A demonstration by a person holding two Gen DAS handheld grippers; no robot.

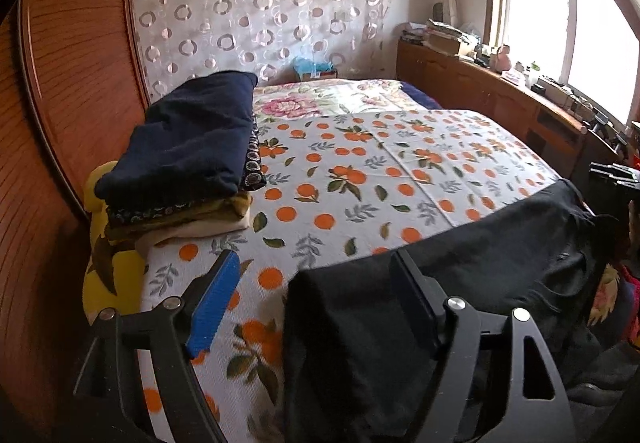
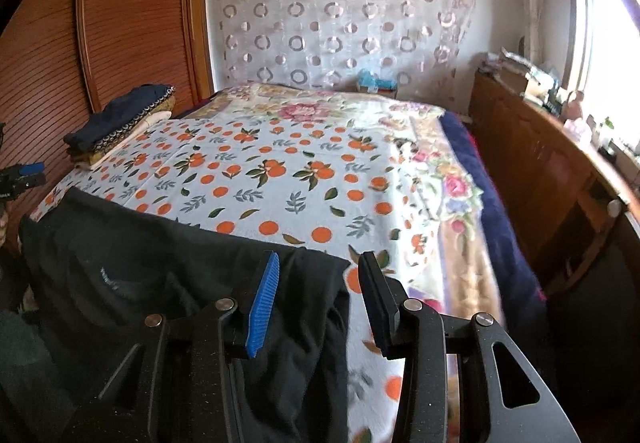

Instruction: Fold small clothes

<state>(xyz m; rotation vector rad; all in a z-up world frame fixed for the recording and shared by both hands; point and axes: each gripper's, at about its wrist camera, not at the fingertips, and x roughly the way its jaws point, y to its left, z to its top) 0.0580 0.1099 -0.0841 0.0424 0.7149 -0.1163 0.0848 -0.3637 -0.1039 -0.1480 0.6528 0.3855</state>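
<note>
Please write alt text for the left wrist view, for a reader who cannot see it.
The left tongs stand open over the near edge of a black garment lying on a bed sheet printed with oranges, gripping nothing. A stack of folded clothes sits at the left beside a wooden wardrobe.

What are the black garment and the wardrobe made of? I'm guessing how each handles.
Black garment: seemingly soft matte knit, likely cotton jersey; it drapes limply over the bed's edge in loose folds. Wardrobe: reddish-brown wood or veneer, satin sheen, with fine horizontal ribbing.
</note>
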